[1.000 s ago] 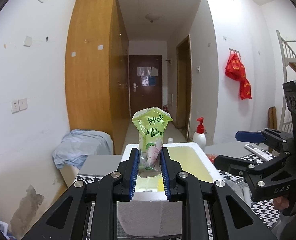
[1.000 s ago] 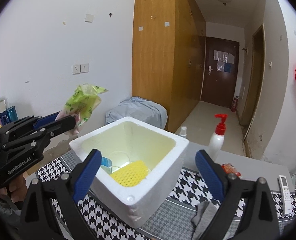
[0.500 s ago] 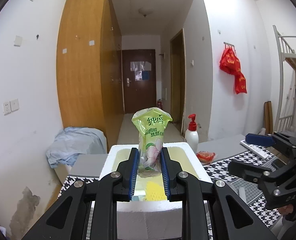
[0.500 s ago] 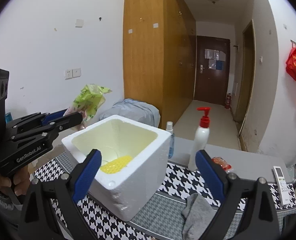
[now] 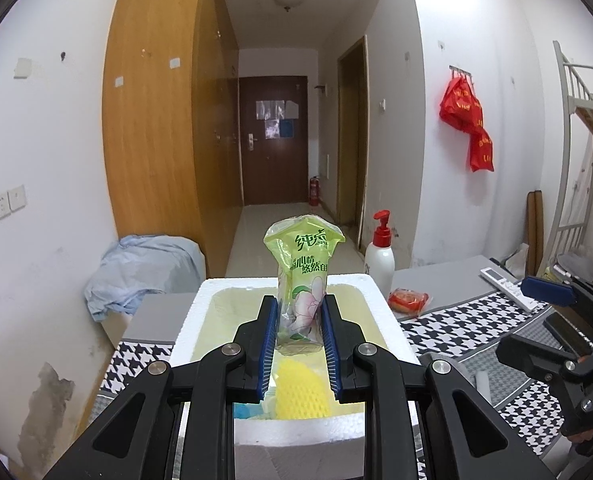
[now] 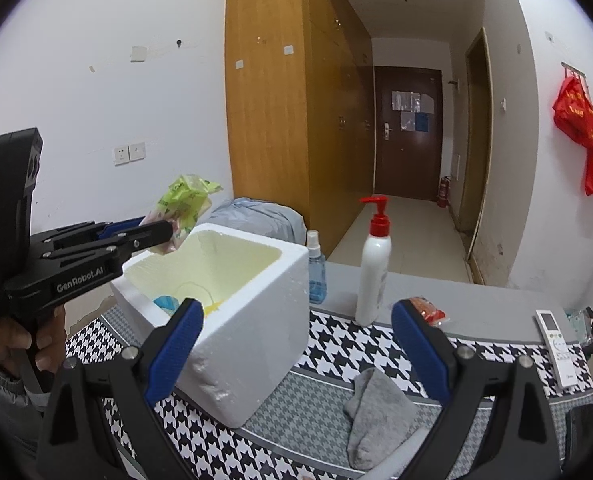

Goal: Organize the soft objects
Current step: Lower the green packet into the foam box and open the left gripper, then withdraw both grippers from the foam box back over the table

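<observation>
Green and crinkly, the tissue pack (image 5: 302,280) stands upright between the left gripper (image 5: 299,344)'s blue fingers (image 5: 269,344), which are clamped on its lower part, and it hangs above the near side of the white foam box (image 6: 256,320), where a yellow foam net (image 5: 300,394) already lies below the fingertips. Ahead of the right gripper (image 6: 296,344), whose fingers stand wide apart and empty, a grey sock (image 6: 376,412) lies on the houndstooth worktop (image 6: 336,344). Only slippery film is pinched — if it creeps the pack may tilt and drop onto the rim rather than inside.
</observation>
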`<state>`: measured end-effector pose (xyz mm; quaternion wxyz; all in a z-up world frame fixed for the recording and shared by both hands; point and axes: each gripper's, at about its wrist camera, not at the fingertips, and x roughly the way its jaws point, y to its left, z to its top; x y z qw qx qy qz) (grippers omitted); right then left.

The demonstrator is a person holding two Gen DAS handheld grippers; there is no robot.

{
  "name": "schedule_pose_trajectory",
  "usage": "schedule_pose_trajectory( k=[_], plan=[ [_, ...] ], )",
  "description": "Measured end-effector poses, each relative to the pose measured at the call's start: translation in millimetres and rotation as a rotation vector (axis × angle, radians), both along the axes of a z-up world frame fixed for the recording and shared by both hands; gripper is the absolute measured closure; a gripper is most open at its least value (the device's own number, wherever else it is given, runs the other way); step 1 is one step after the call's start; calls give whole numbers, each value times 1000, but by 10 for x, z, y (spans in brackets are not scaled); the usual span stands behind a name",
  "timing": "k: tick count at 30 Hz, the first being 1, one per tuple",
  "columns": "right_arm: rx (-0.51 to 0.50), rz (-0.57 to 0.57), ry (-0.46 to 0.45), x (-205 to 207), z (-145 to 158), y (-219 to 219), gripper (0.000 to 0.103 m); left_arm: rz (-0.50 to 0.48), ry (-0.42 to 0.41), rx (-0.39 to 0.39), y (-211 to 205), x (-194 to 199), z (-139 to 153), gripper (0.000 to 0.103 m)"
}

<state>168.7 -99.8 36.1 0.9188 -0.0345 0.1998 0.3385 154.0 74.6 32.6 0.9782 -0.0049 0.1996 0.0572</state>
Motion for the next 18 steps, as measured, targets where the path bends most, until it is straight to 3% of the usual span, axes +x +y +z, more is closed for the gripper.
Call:
schedule_pose_trajectory(
  k=[8, 10, 12, 18],
  plan=[
    [5, -34, 25, 5, -77, -144, 6, 4, 35, -26, 62, 118, -32, 76],
    [3, -38, 28, -1, -95, -166, 6, 6, 35, -32, 79, 132, -30, 65],
    [1, -44, 28, -1, -104, -188, 6, 0, 31, -35, 60, 120, -28, 42],
    [7, -59, 26, -6, -95, -246, 6, 7, -18, -3, -45, 26, 4, 7]
  ],
)
